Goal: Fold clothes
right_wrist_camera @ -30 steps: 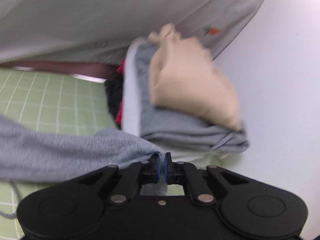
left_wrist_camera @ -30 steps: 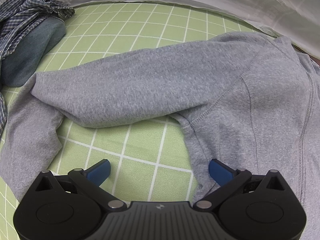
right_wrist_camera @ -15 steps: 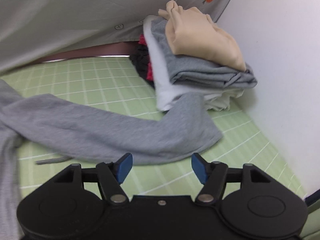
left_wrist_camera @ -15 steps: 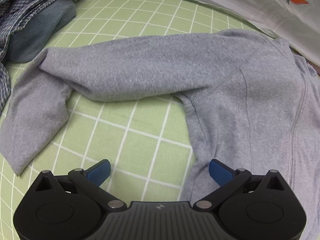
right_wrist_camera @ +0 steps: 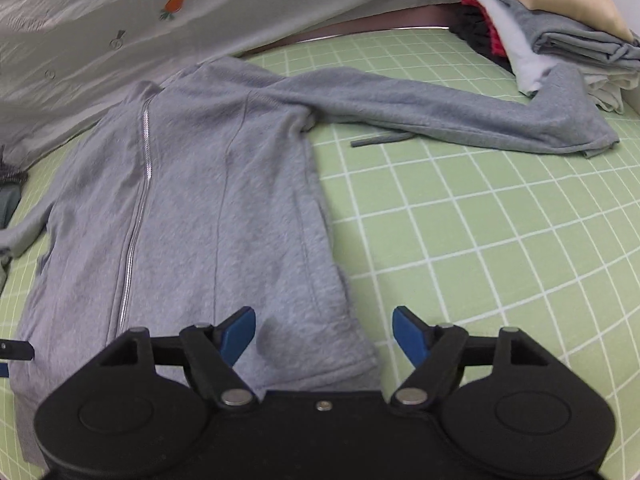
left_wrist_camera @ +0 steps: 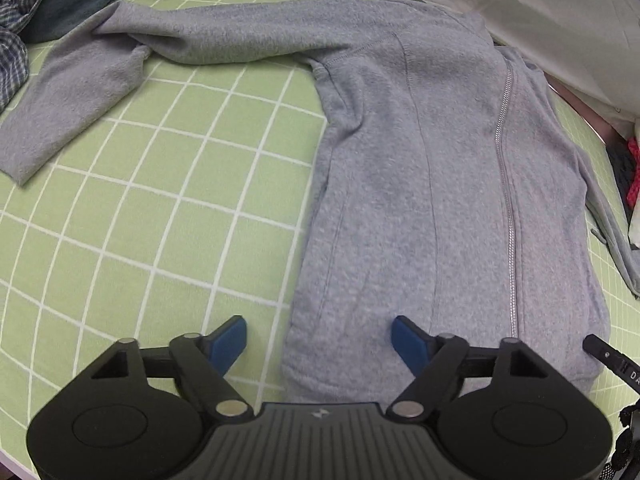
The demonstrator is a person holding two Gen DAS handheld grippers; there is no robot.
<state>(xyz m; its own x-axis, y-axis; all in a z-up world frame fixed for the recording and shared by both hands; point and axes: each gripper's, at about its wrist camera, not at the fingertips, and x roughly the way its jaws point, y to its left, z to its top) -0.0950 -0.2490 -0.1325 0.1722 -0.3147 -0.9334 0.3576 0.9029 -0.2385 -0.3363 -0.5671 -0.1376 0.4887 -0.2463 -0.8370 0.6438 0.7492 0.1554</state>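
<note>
A home bedroom: a bed spread with a green grid-checked sheet point(right_wrist_camera: 500, 240), a pale quilt with a carrot print point(right_wrist_camera: 120, 32) bunched along its far edge, a stack of folded clothes point(right_wrist_camera: 560, 28) at the far right corner against a white wall.

A green sheet point(left_wrist_camera: 160, 220) with a white grid covered the lower frame; a pale carrot-print cloth point(right_wrist_camera: 120, 20) hung across the top, white wall point(right_wrist_camera: 634, 98) at right.
</note>
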